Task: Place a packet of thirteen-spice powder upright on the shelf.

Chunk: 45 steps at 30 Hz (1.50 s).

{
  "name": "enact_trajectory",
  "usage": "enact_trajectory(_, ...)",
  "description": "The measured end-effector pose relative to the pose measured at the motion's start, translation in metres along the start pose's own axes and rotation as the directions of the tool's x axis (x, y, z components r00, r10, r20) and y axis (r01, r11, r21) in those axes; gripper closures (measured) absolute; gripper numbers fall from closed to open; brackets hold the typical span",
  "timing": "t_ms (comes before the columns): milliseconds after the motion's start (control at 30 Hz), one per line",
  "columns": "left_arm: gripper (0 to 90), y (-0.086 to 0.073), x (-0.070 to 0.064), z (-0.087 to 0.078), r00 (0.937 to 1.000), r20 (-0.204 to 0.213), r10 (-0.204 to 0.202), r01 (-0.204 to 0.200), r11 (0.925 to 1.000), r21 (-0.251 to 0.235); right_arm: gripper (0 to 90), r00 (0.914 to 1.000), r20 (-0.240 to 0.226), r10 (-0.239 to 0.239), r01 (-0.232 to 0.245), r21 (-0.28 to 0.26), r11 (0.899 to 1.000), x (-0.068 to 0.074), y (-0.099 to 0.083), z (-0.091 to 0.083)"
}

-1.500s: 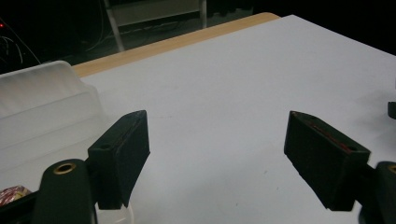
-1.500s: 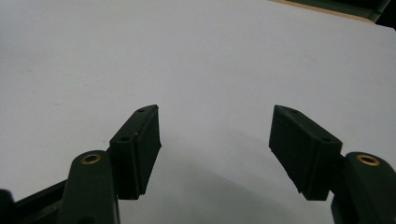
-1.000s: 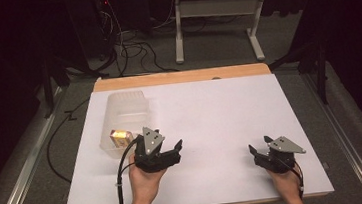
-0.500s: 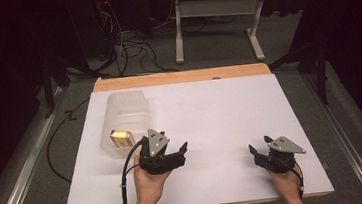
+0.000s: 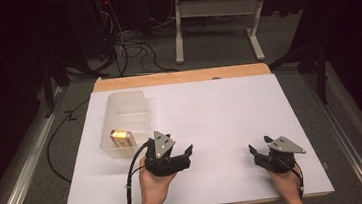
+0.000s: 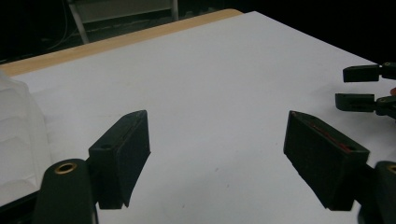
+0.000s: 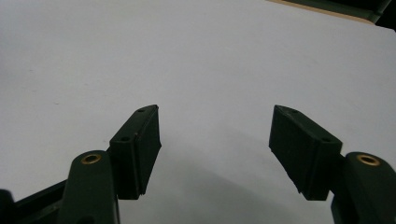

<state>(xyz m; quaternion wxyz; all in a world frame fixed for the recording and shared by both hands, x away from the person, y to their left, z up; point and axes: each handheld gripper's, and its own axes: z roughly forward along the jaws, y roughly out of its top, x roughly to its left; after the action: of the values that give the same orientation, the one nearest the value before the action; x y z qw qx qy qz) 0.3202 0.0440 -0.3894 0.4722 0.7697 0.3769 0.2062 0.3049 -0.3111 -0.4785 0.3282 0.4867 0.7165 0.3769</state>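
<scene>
My left gripper (image 5: 188, 156) rests low over the white table sheet (image 5: 210, 114), just right of a clear plastic bin (image 5: 123, 120). In the bin's near end lies a small yellow and red box (image 5: 121, 138). In the left gripper view the left gripper (image 6: 218, 163) is open with only bare sheet between its jaws, and the bin's wall (image 6: 16, 135) is at the left edge. My right gripper (image 5: 259, 145) sits near the front right of the sheet. Seen in its own view, the right gripper (image 7: 215, 144) is open and holds nothing. Its two jaws (image 6: 362, 86) also appear far right in the left gripper view.
The sheet's wooden back edge (image 5: 181, 77) runs behind it. A white table frame (image 5: 213, 13) and cables (image 5: 122, 32) lie on the dark floor beyond. A black cable (image 5: 132, 187) trails from the left gripper over the front edge.
The left gripper has drifted a little to the right and toward the near edge, away from the bin. The right gripper has stayed put.
</scene>
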Motion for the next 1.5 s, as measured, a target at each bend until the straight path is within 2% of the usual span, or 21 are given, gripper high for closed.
enact_trajectory(67, 23.2, 0.000, -0.001, 0.001, 1.0000, -0.005, 0.002, -0.002, 1.0000, 0.000, 34.2, 1.0000, 0.001, 0.000, 0.000, -0.002, 1.000, 0.000, 0.000, 0.000)
enact_trajectory(367, 23.4, -0.004, -0.006, 0.009, 0.9997, 0.023, -0.007, 0.007, 0.9999, 0.012, 34.2, 1.0000, 0.000, 0.003, -0.003, 0.000, 1.000, 0.000, 0.000, 0.000)
enact_trajectory(433, 23.5, -0.004, -0.008, 0.011, 0.9998, 0.019, 0.004, -0.005, 0.9999, 0.012, 34.2, 1.0000, -0.001, 0.001, -0.001, 0.001, 1.000, 0.000, 0.000, 0.000)
enact_trajectory(500, 23.5, -0.004, -0.011, 0.013, 0.9993, 0.039, 0.002, -0.003, 0.9999, 0.012, 34.2, 1.0000, 0.000, 0.002, -0.002, 0.000, 1.000, 0.000, 0.000, 0.000)
enact_trajectory(767, 23.5, -0.007, -0.017, 0.021, 0.9981, 0.060, 0.007, -0.008, 0.9998, 0.016, 34.2, 1.0000, 0.000, 0.003, -0.003, 0.001, 1.000, 0.000, 0.000, 0.000)
enact_trajectory(1300, 25.7, -0.016, -0.018, 0.037, 0.9990, 0.043, 0.012, -0.012, 0.9999, 0.012, 34.2, 1.0000, 0.003, 0.003, -0.003, 0.003, 1.000, 0.001, 0.000, 0.000)
enact_trajectory(1500, 25.9, -0.020, -0.016, 0.046, 0.9987, 0.049, -0.013, 0.013, 0.9999, 0.002, 34.2, 1.0000, 0.001, 0.004, -0.004, 0.000, 1.000, 0.000, 0.000, 0.000)
